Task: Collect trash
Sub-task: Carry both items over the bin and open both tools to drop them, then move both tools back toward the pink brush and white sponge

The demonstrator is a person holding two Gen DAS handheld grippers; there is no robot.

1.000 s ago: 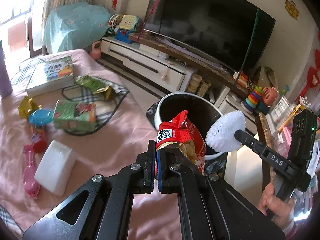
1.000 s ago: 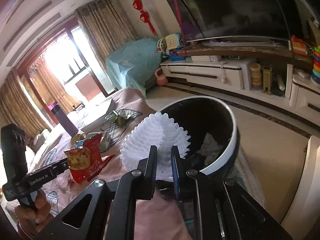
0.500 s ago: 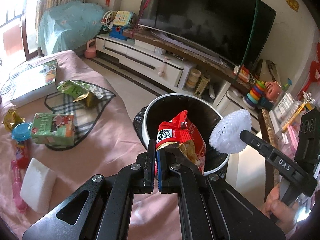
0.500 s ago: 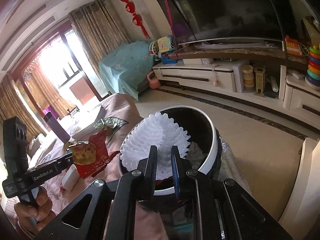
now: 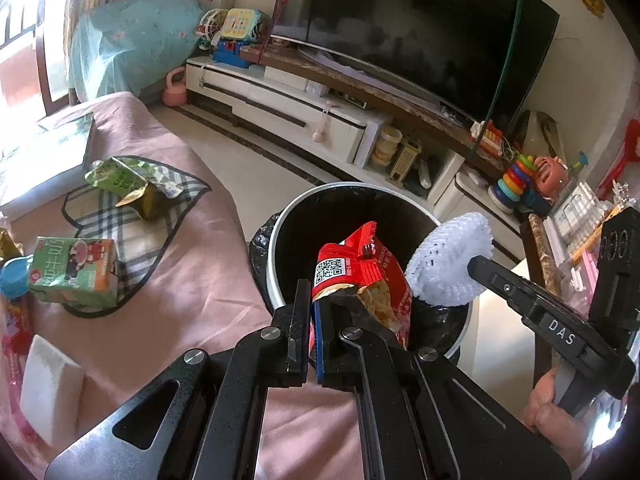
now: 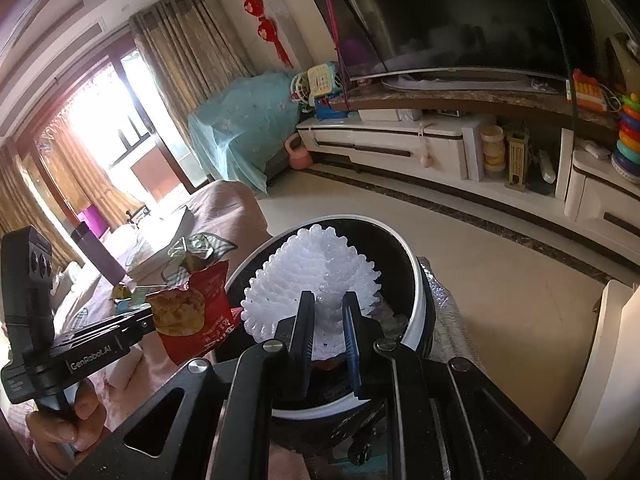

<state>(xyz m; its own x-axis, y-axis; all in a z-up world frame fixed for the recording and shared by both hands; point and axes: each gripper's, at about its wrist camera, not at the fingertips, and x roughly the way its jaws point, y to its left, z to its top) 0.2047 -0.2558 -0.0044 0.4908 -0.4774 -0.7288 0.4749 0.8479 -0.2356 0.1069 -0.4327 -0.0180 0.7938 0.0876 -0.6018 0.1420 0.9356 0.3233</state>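
My left gripper (image 5: 313,304) is shut on a red snack wrapper (image 5: 360,268) and holds it over the near rim of the white bin (image 5: 276,236) with a black liner. My right gripper (image 6: 326,308) is shut on a white foam fruit net (image 6: 312,276) and holds it above the bin's (image 6: 416,300) open mouth. The net also shows in the left wrist view (image 5: 448,260), at the bin's right edge. The wrapper shows in the right wrist view (image 6: 192,312), left of the bin.
On the pink cloth lie two green drink cartons (image 5: 76,276) (image 5: 120,184), a checked cloth (image 5: 136,224), a white foam block (image 5: 44,396) and a blue-capped bottle (image 5: 12,280). A TV cabinet (image 5: 304,116) stands behind the bin.
Both grippers have moved forward and higher over the bin, each keeping its item. The bin now sits lower and more central in both views.
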